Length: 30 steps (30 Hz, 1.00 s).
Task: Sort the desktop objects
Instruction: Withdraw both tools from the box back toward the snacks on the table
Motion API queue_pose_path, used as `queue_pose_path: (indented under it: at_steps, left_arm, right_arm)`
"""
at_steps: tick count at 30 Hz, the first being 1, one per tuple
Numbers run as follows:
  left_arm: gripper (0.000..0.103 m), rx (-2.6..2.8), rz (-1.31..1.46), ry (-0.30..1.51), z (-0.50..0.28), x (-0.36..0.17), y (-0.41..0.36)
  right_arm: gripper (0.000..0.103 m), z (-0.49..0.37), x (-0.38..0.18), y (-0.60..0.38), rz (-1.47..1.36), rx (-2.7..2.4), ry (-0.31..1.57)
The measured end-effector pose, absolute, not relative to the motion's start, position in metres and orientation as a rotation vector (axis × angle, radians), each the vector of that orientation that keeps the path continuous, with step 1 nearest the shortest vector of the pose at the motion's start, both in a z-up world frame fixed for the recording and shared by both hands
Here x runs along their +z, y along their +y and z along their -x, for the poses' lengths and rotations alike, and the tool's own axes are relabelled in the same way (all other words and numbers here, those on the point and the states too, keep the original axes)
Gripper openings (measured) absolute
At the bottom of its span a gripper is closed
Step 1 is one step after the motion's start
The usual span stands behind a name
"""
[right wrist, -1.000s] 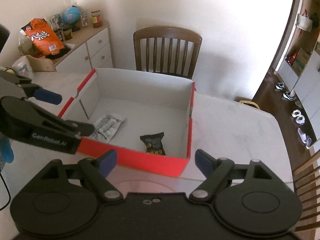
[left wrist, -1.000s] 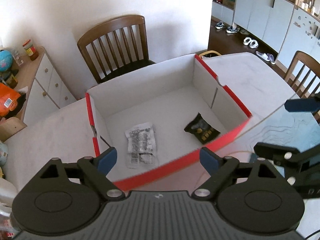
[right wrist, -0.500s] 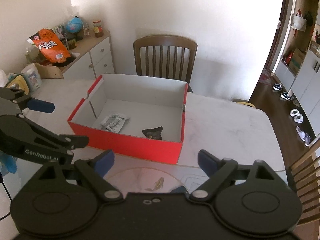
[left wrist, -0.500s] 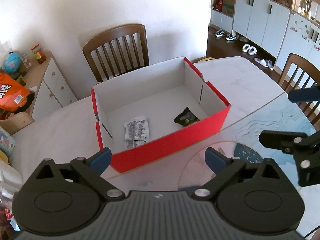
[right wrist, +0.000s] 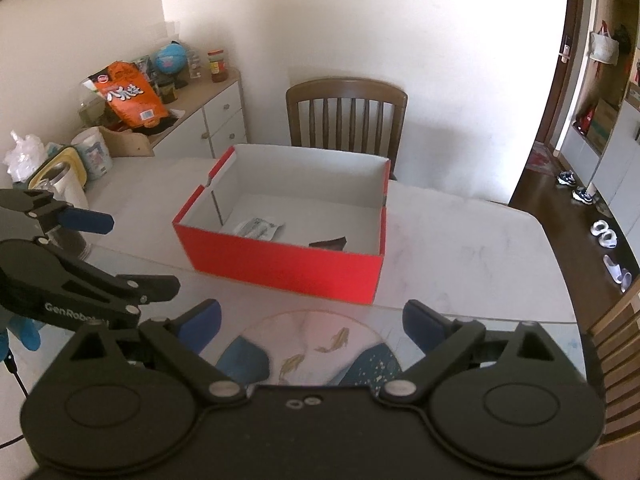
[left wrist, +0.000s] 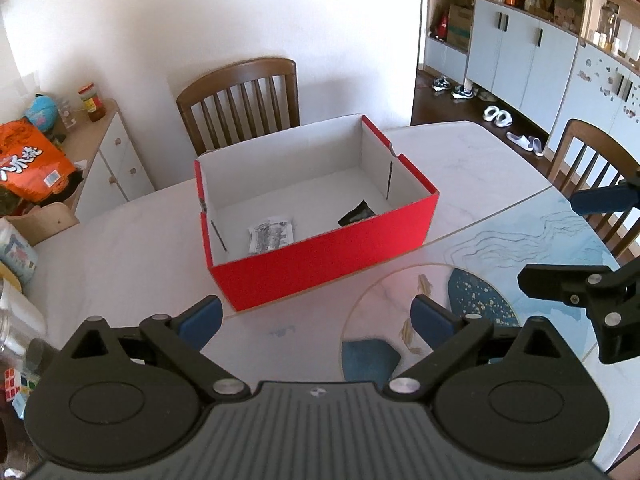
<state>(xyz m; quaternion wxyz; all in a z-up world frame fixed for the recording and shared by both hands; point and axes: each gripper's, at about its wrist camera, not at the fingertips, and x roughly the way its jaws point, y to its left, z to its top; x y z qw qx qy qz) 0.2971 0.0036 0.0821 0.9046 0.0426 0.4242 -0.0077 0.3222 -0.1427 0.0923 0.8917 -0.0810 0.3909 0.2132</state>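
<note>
A red box with white inside walls stands on the marble table, ahead of both grippers. On its floor lie a white printed packet at the left and a small dark packet at the right; the right wrist view shows the same box, white packet and dark packet. My left gripper is open and empty, short of the box's near wall. My right gripper has its jaws opening with nothing between them, hovering over the table mat.
A glass mat with a fish drawing covers the near table. Wooden chairs stand behind the box and at the right. A sideboard holds an orange bag and jars. Cups and a puzzle cube crowd the left edge.
Both grippers pulled back and up from the box, which now sits farther and smaller in view. Their jaws spread wider. The two packets stay on the box floor.
</note>
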Motion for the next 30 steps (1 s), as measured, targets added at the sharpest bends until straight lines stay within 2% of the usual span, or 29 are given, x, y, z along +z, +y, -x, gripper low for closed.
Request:
queue_pose_path:
  at_steps: [30]
  left_arm:
    - [0.101, 0.041, -0.077, 0.741, -0.186, 0.074, 0.0]
  right_arm:
    - [0.097, -0.225, 0.083, -0.147, 0.143, 0.49, 0.713]
